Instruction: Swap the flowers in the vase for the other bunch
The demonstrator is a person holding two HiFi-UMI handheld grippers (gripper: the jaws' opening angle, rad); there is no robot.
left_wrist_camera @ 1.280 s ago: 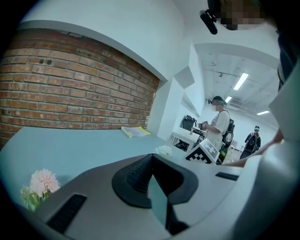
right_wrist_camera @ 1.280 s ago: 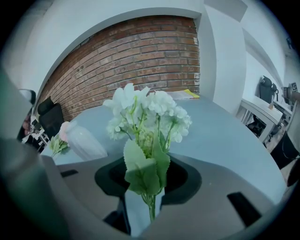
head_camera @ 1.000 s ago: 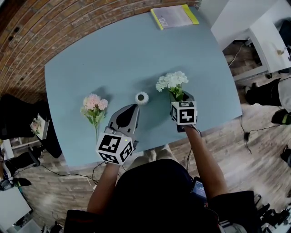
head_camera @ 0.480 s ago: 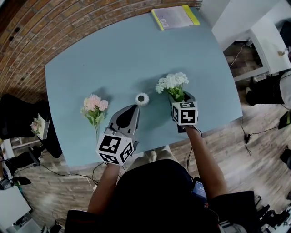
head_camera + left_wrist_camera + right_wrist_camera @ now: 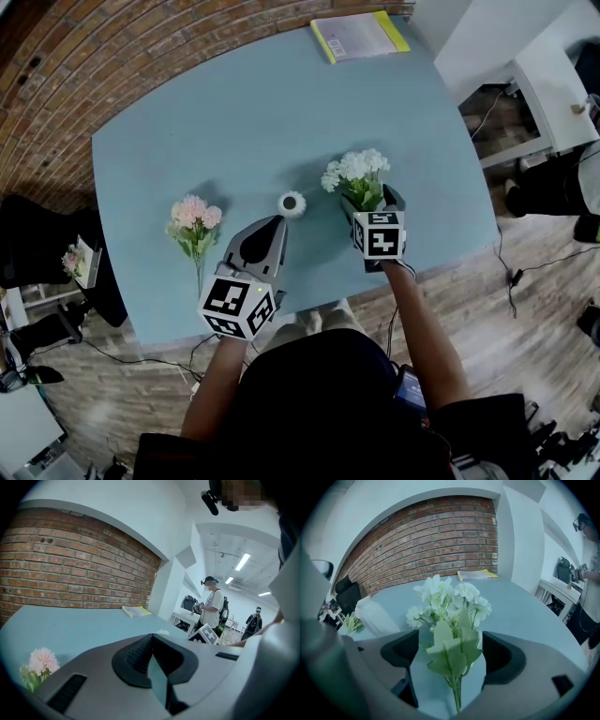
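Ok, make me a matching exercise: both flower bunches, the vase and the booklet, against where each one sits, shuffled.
Things:
1. white flower bunch
2. pink flower bunch
3. white vase
4. yellow booklet

Places:
A. at the table's far edge
B. left of the vase
C. upright between the two bunches
D. right of the vase

Pairs: 1-D, 2-B, 3-C, 4-A

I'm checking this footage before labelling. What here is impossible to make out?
- Inside of the vase: too small in the head view.
- Stem ends of the white flowers: under the right gripper in the head view, cut off by its body in the right gripper view. Its jaws have just been opening, stems between them.
- Print on the book: too small.
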